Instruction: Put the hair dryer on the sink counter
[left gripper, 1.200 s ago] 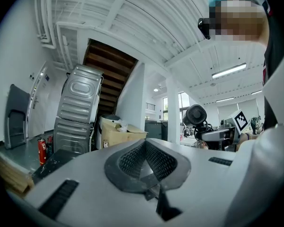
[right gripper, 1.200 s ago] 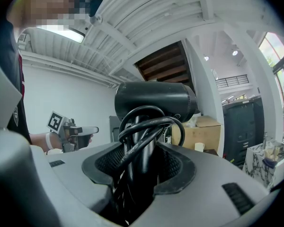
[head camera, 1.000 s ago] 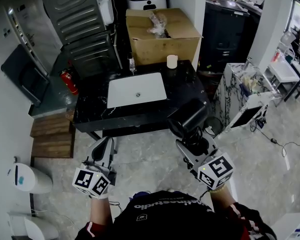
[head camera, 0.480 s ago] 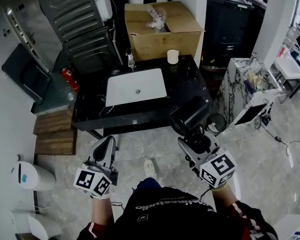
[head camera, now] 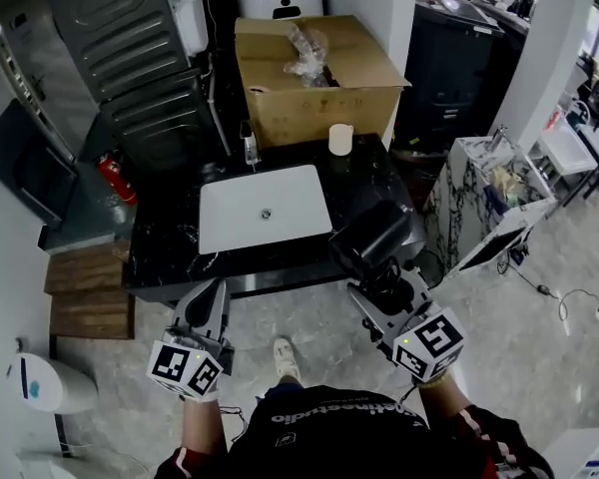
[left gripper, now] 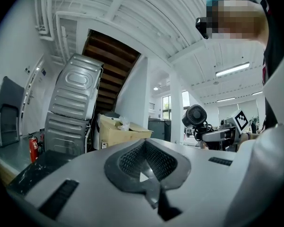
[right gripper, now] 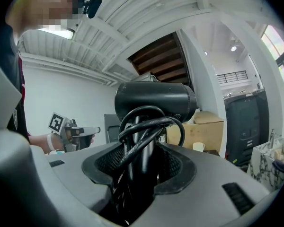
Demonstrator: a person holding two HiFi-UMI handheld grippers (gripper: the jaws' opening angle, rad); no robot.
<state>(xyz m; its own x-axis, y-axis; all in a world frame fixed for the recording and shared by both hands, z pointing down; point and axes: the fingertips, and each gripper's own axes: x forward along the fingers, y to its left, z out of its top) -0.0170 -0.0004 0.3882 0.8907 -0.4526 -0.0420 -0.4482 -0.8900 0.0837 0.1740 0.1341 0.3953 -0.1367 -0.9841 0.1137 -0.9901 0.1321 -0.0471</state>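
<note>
A black hair dryer (head camera: 371,236) with its cord looped round the handle stands in my right gripper (head camera: 384,285), which is shut on the handle. The right gripper view shows the barrel (right gripper: 156,100) above the jaws and the cord coil (right gripper: 149,126) between them. The dryer hangs over the floor just before the front right edge of the black sink counter (head camera: 369,173), which holds a white basin (head camera: 265,208). My left gripper (head camera: 212,292) is held low at the left, shut and empty. Its own view shows the dryer (left gripper: 195,116) off to the right.
A white cup (head camera: 340,138) and a faucet (head camera: 249,143) stand at the counter's back edge. An open cardboard box (head camera: 314,78) is behind them. A grey metal appliance (head camera: 130,48) and a fire extinguisher (head camera: 113,176) are at the left. A marbled cabinet (head camera: 479,193) is at the right.
The person has stepped towards the counter, so it lies closer below. Both grippers keep their pose, and the dryer stays in the right one.
</note>
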